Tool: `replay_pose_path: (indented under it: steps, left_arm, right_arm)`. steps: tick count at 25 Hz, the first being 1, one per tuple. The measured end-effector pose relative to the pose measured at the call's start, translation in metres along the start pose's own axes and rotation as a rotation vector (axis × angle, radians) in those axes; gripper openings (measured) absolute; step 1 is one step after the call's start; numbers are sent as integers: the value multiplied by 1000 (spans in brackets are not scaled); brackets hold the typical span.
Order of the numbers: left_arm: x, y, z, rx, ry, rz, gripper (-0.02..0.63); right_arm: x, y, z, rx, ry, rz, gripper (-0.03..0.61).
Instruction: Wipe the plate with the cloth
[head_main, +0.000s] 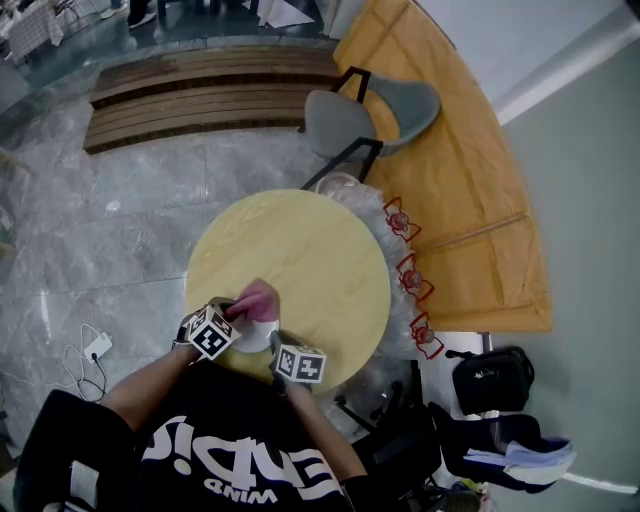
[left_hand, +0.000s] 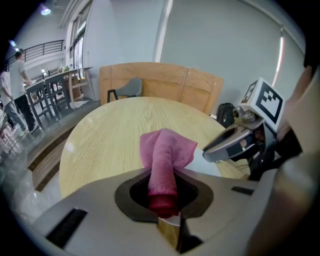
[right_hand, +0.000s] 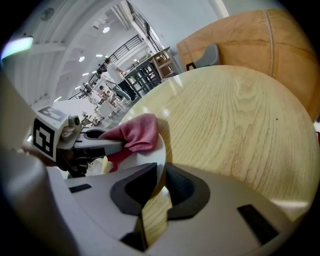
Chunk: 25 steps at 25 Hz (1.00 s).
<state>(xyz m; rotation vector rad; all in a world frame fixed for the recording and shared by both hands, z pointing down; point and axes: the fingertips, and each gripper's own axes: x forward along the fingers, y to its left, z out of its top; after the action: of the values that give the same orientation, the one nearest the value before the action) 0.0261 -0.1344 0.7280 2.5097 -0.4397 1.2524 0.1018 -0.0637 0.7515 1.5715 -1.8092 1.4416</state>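
A pink cloth (head_main: 255, 300) is bunched over a small white plate (head_main: 258, 337) at the near edge of the round wooden table (head_main: 310, 250). My left gripper (left_hand: 162, 187) is shut on the cloth (left_hand: 164, 155), which sticks out ahead of the jaws over the plate (left_hand: 212, 167). My right gripper (right_hand: 159, 182) is shut on the rim of the plate (right_hand: 150, 152), holding it tilted on edge. In the right gripper view the cloth (right_hand: 137, 131) lies against the plate's face with the left gripper (right_hand: 85, 142) behind it. In the head view the left gripper (head_main: 232, 318) and right gripper (head_main: 283, 350) sit close together.
A grey chair (head_main: 365, 120) stands at the table's far side, a slatted wooden bench (head_main: 200, 95) beyond it. A tan curved bench (head_main: 470, 190) runs along the right. Red wire stands (head_main: 412, 275) line the table's right edge. A black bag (head_main: 492, 378) and a floor cable (head_main: 92, 350) lie nearby.
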Motion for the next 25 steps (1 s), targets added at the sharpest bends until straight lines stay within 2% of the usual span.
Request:
replay_pose_path:
  steps: [5,11,19,25]
  left_arm:
    - [-15,5,10,-14,-32,19,50]
    - [-24,-21,37,-27,-103,-48,49]
    - [-14,-61,30,8,-74,-124,49]
    - [3,-76,10,17,1,-183,49]
  right_arm:
    - [1,0,-2,14,7,-1,67]
    - [1,-1,-3,21,7,2,67]
    - [0,1,-5,21,15,16,67]
    - [1,1,-5,21,13,24,67]
